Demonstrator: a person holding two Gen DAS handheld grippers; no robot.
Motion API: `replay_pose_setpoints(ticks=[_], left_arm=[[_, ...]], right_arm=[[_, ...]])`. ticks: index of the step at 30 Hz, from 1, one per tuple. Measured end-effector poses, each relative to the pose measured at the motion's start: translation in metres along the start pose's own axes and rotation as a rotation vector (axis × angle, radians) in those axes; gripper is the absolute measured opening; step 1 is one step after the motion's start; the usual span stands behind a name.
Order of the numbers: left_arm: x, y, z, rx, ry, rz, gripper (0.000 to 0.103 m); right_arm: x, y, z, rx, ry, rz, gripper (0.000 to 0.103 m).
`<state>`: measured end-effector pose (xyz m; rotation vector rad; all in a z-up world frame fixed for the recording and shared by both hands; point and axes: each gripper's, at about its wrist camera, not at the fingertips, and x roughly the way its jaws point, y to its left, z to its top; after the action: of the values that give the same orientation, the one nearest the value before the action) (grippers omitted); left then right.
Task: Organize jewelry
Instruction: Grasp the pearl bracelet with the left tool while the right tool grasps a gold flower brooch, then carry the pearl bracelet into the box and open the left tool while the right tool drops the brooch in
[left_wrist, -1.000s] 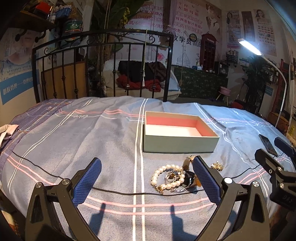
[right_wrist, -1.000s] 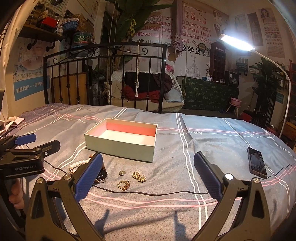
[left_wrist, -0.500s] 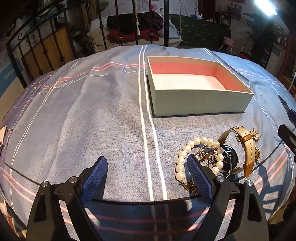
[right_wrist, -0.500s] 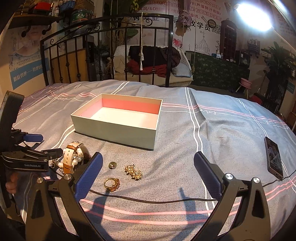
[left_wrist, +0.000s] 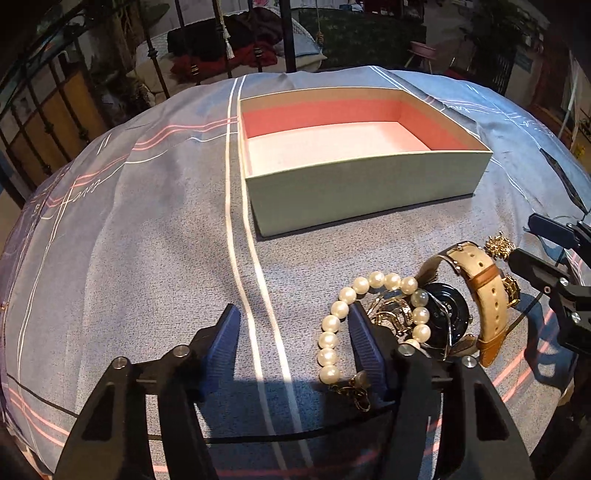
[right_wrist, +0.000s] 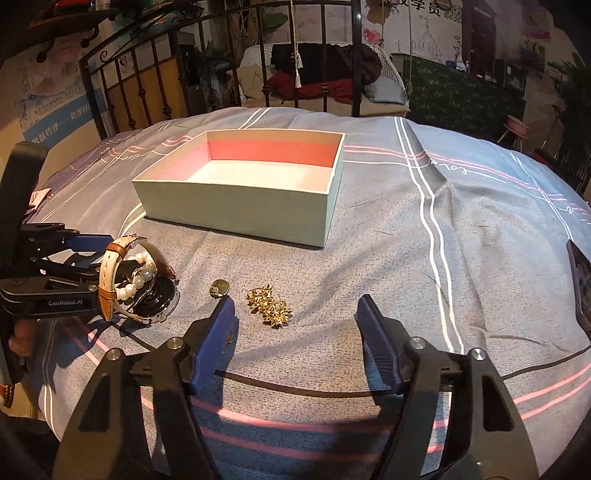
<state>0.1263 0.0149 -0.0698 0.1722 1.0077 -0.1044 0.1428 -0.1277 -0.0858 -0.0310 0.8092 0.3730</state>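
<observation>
An open pale green box (left_wrist: 369, 181) with a pink inside sits on the bed; it also shows in the right wrist view (right_wrist: 236, 206). My left gripper (left_wrist: 291, 332) is open, low over the bed, its right finger inside the loop of a pearl bracelet (left_wrist: 332, 328). A black-faced watch with a tan strap (left_wrist: 484, 295) lies against the pearls. My right gripper (right_wrist: 295, 314) is open just behind a gold brooch (right_wrist: 269, 304) and a small ring (right_wrist: 219, 287). The watch (right_wrist: 110, 273) and the left gripper (right_wrist: 55, 273) show at the left of the right wrist view.
A phone (right_wrist: 581, 280) lies at the right edge of the blue striped bedspread (right_wrist: 443, 221). A black cable (right_wrist: 295, 384) runs across the bed near me. A black iron bed frame (right_wrist: 325, 55) stands behind the box.
Both grippers have moved forward and down toward the jewelry. Both have narrowed but stay open. My left gripper's right finger now sits inside the pearl loop.
</observation>
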Motion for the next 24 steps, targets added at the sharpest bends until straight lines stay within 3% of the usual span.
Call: replay_pose_setpoints(ticks=[4, 5, 11, 14, 16, 18, 24], left_arm=[[-0.004, -0.011, -0.003, 0.054, -0.043, -0.04, 0.016], [-0.005, -0.012, -0.004, 0.057, -0.056, -0.045, 0.012], [-0.014, -0.005, -0.001, -0.017, -0.09, -0.099, 0.009], [-0.027, -0.002, 0.003, -0.062, -0.128, -0.126, 0.009], [-0.037, 0.0, 0.006, -0.085, -0.151, -0.138, 0.009], [-0.045, -0.001, 0.009, -0.089, -0.173, -0.139, 0.009], [-0.062, -0.007, 0.013, -0.087, -0.213, -0.151, 0.009]], right_arm=[[0.008, -0.002, 0.001, -0.018, 0.026, 0.047, 0.056], [0.009, -0.001, 0.002, -0.034, 0.034, 0.067, 0.056], [0.016, 0.002, 0.005, -0.124, 0.059, 0.102, 0.051], [0.014, 0.0, 0.004, -0.129, 0.054, 0.114, 0.039], [0.013, 0.0, 0.003, -0.127, 0.052, 0.116, 0.023], [0.013, 0.0, 0.003, -0.134, 0.052, 0.117, 0.019], [0.002, 0.003, -0.002, -0.144, 0.027, 0.109, 0.018]])
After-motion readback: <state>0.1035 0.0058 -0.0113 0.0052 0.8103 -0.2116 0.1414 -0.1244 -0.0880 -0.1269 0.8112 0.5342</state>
